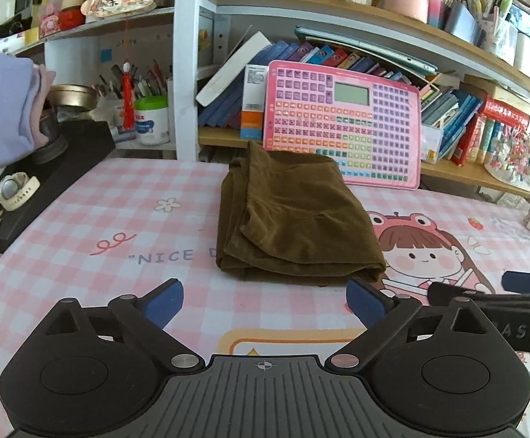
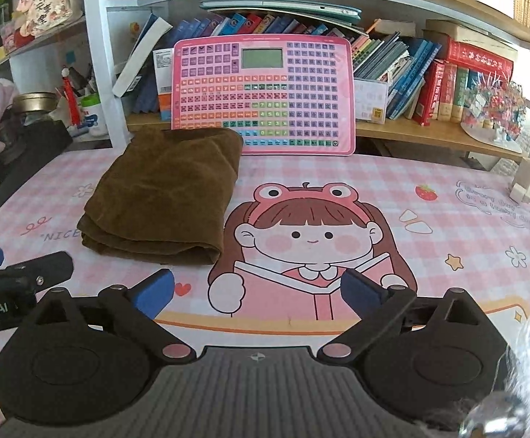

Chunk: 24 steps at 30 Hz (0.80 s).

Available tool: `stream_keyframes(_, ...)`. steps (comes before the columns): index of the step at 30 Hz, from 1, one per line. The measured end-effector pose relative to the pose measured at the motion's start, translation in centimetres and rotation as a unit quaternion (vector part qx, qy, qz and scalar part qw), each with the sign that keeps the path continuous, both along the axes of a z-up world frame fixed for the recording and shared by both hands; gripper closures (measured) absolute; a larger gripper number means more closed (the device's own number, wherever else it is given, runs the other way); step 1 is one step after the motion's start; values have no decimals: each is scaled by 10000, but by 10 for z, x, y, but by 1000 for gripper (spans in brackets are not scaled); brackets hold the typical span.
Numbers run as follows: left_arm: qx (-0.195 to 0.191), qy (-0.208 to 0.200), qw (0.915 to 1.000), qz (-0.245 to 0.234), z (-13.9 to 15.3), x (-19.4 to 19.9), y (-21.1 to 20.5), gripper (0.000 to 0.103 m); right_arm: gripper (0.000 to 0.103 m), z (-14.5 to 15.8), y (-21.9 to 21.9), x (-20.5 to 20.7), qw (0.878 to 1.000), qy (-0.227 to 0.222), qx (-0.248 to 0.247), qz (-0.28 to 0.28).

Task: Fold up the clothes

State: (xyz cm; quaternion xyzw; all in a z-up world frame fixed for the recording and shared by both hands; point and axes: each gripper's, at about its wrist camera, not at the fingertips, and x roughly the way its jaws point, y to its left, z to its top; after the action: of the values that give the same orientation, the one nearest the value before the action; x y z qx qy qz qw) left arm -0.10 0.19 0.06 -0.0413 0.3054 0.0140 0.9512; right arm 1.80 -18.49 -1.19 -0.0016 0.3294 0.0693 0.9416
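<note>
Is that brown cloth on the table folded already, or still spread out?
Folded. The brown cloth lies as a compact stacked rectangle on the table mat, with layered edges showing along its near side. Neither gripper touches it.

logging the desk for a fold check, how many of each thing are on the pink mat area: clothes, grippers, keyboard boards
folded brown garment: 1
grippers, left gripper and right gripper, both open and empty: 2
pink keyboard board propped behind the mat: 1
total: 4

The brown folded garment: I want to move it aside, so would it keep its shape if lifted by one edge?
Probably not: the brown folded garment looks soft, with loose stacked layers likely to unfold. It seems light, and may slide on the smooth desk mat.
</note>
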Motion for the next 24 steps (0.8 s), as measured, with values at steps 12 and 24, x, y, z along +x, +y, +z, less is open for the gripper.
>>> stream_keyframes(12, 52, 85, 9999, -102, -4, 4, -4, 4, 4, -3, -1, -1, 9999, 63, -3, -102)
stream_keyframes(24, 7, 150, 9999, -72, -6, 7, 0, 4, 4, -3, 0, -3, 9999, 66, -29, -136)
